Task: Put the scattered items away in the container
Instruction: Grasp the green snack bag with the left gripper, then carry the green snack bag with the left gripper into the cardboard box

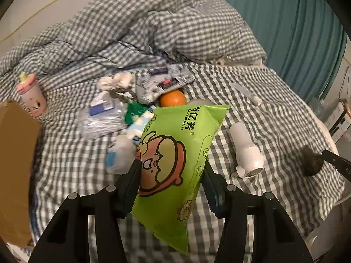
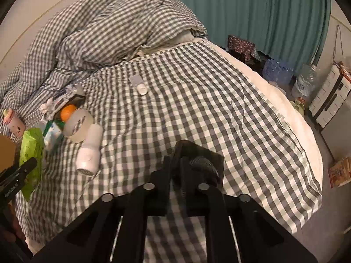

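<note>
Beside cardboard box (image 1: 15, 164), green packet (image 1: 173, 153)

Bed: covered by a grey-and-white gingham sheet (image 2: 197, 100); white mattress edge (image 2: 283, 100) shows along its right side.
Duvet: same gingham (image 2: 122, 26), bunched in a heap at the head of the bed.
Wall: plain, pale (image 1: 43, 6), behind the duvet.
Curtain: teal, pleated, drawn (image 2: 252, 11), far right of the bed.
Floor: grey (image 2: 337, 144), right of the bed.
Floor-side clutter: pack of water bottles (image 2: 277, 70), white panelled unit (image 2: 329, 98).
Light: dim, warm, indoor.
</note>
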A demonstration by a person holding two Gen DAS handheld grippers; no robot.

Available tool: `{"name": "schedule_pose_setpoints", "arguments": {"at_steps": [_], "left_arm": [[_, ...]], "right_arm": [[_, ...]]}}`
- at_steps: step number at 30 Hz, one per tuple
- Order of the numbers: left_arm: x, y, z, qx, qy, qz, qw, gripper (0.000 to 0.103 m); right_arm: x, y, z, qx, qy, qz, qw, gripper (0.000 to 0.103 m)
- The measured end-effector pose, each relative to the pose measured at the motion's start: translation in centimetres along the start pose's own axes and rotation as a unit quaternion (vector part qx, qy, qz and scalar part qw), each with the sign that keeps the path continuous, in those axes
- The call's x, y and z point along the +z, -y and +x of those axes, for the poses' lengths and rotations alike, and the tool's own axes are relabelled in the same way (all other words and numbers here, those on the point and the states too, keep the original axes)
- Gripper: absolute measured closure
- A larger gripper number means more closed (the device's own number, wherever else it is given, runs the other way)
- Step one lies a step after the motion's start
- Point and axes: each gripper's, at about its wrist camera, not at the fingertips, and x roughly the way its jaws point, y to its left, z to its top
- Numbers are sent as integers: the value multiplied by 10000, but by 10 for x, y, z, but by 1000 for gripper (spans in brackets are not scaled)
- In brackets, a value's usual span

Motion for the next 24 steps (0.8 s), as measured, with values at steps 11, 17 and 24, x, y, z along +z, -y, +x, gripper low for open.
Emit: {"name": "schedule_pose_setpoints", "arguments": {"at_steps": [11, 17, 24], "left_arm": [[-7, -48, -56, 61, 339, -226, 9992, 49], [-18, -60, -63, 30, 300, -240, 9993, 49], [-16, -62, -66, 52, 320, -257, 9991, 49]], "right_arm": [[-8, -21, -30, -153, 545, -232, 9981, 9], [-3, -2, 22, -655, 172, -142, 9976, 3], [-11, 5, 78, -703, -516, -71, 9962, 26]]}}
